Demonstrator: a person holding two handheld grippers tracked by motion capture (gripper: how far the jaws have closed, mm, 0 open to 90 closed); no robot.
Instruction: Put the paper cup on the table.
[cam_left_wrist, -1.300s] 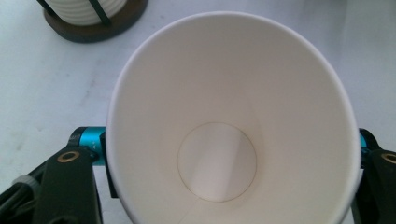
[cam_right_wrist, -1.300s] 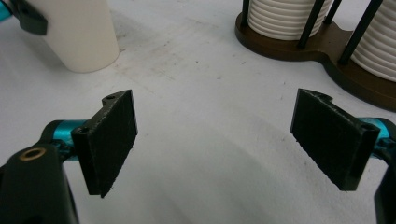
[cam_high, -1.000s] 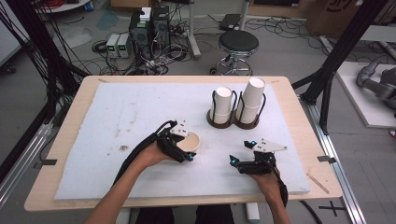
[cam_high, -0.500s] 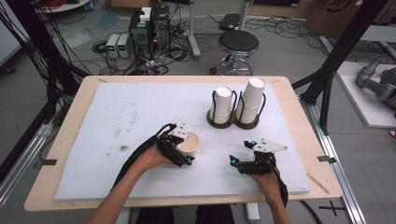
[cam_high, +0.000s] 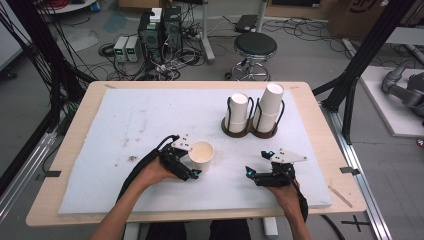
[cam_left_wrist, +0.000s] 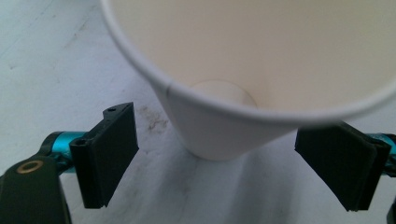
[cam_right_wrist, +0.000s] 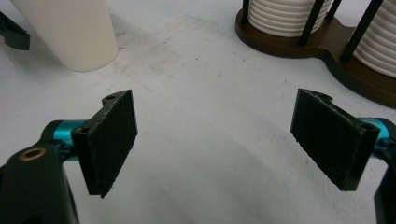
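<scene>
Paper cup (cam_left_wrist: 224, 126) upright between parted left jaws — untouched.

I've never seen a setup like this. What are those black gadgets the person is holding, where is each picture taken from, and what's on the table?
There is no robot arm here: a person holds a hand tool in each hand, each with two black jaws that open and close like tongs. The high view looks down on the table from above. There the left gripper is beside a single paper cup, and the right gripper rests on the white mat. The other two pictures come from small cameras riding on each tool, looking along its jaws. In the left gripper view the cup stands upright on the mat between the jaws; they have just been opening, and both pads stand clear of it, so nothing is held. The right gripper's jaws stand wide apart over bare mat. Farther back, a dark holder keeps two stacks of cups.
</scene>
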